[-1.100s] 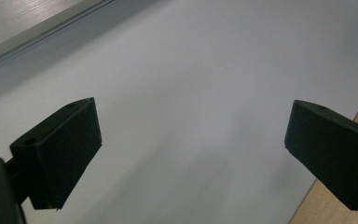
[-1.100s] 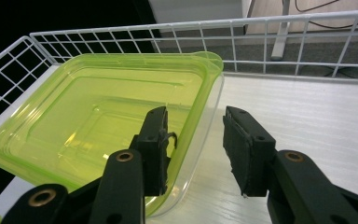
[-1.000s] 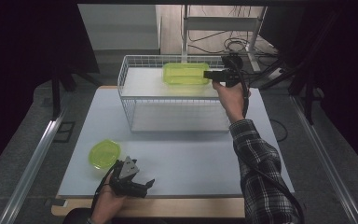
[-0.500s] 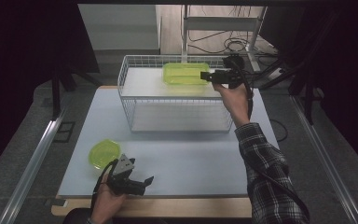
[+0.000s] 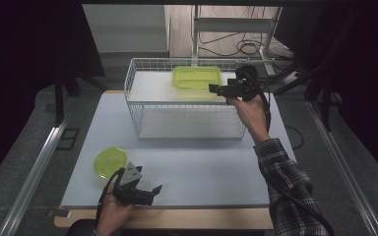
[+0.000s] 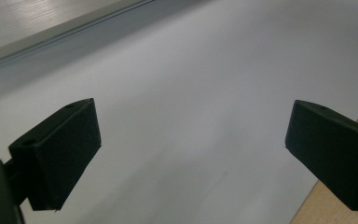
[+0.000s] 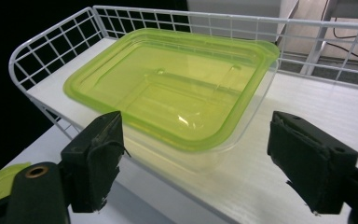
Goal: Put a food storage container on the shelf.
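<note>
Nearby, wire rack [image 5: 134, 78] walls around green container [image 7: 168, 88] (lidded), round lid [image 5: 109, 161] well apart

A pale grey mat [image 5: 202, 167] covers most of a wooden table [image 5: 177, 219], whose bare edge shows along the near side. The floor [image 5: 34, 142] around it is dark grey carpet. A metal rail [image 5: 39, 167] runs along the floor on the left, and another [image 5: 344, 172] on the right. Beyond the table stands a metal frame [image 5: 236, 24] on a wooden floor [image 5: 182, 29], with black cables [image 5: 248, 48] lying in loops beside it. A light wall panel [image 5: 123, 27] sits at the back left. Both sides of the room are dark, and light falls mostly on the tabletop.
</note>
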Available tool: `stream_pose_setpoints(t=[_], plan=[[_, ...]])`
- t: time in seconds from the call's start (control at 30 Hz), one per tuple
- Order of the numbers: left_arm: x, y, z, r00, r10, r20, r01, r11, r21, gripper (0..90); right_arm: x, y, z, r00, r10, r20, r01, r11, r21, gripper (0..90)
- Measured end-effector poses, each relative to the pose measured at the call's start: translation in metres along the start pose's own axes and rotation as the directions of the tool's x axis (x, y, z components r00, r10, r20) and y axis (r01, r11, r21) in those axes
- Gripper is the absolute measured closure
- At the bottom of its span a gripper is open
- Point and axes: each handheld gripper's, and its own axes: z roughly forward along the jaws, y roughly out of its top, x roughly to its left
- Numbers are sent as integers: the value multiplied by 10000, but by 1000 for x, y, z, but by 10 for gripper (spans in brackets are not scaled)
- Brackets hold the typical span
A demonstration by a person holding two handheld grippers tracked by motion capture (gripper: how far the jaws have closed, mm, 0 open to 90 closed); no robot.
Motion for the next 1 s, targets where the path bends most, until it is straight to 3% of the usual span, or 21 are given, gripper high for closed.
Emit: stream_pose_setpoints(t=[0.53,0.77,1.0], plan=[[-1,1,1,9998,200,-72,-199,9997,137,30,15,-35,-22,9921,-1197,-379,1208,9923,289,67],[-2,1,1,9997,215,-86,-214,9997,105,31,23,-56,-37,9783,-1986,-585,2003,9794,250,23],[-3,0,1,9994,346,-102,-344,9993,129,31,28,-82,-51,9757,-2102,-624,2124,9766,323,16]])
